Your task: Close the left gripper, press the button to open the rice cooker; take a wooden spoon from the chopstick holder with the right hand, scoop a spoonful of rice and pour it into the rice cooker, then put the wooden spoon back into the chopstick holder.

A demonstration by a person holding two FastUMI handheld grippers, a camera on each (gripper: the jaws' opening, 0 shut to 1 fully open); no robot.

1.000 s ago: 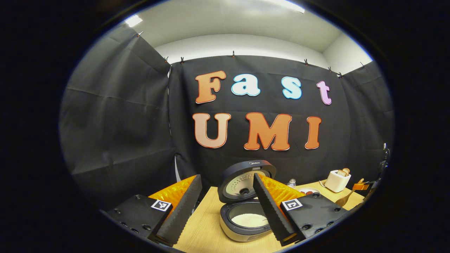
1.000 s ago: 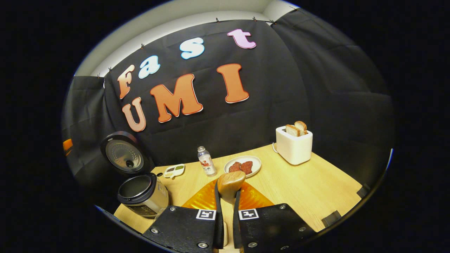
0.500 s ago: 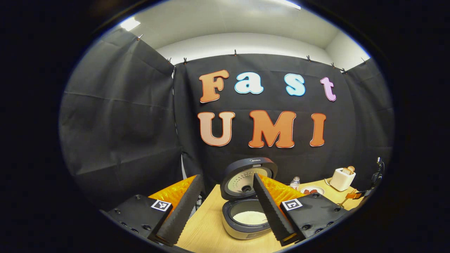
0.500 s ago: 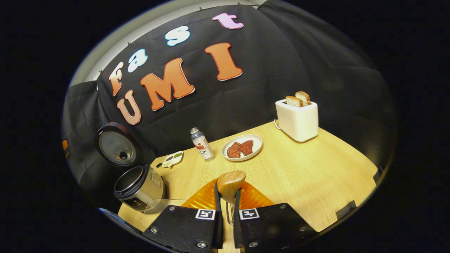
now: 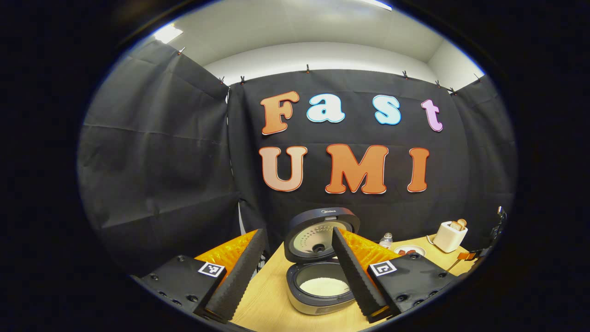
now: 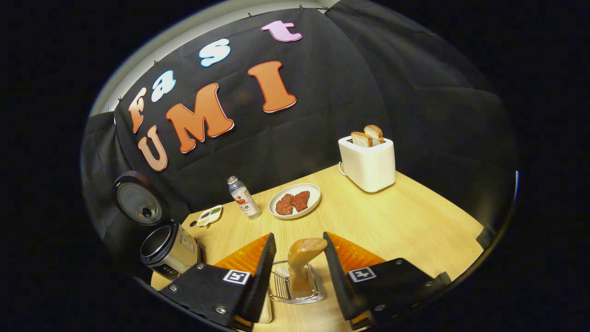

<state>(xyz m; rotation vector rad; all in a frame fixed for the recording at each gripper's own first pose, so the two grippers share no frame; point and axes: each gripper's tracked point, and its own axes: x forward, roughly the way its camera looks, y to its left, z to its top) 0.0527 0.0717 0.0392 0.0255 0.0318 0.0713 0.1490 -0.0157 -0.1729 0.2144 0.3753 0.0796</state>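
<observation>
Wooden spoon (image 6: 304,265) stands bowl-up in the wire chopstick holder (image 6: 295,290) on the table (image 6: 405,221), directly between the fingers of the right gripper (image 6: 297,269), whose jaws stand apart on either side of it with visible gaps and no contact. Judged from how things lie, the spoon is already back in its holder and the last step of the task looks all but finished. Ahead of that claw and to its left, the rice cooker (image 6: 168,249) sits with its lid (image 6: 136,203) raised; farther ahead are a small bottle (image 6: 244,198), a plate of meat (image 6: 295,200) and a toaster (image 6: 368,159) holding bread slices.

In the left gripper view, the left gripper (image 5: 295,272) hovers with its jaws wide apart and nothing between them, the rice cooker (image 5: 318,286) just ahead and below, white rice (image 5: 324,287) lying in its pot.

As a judgement, the spoon should handle as a light, rigid piece of smooth wood, sturdy rather than fragile but liable to swivel in a pinch. The straight neck just below the bowl looks like the best place to take hold. The holder seems light and could tip or slide if knocked.
</observation>
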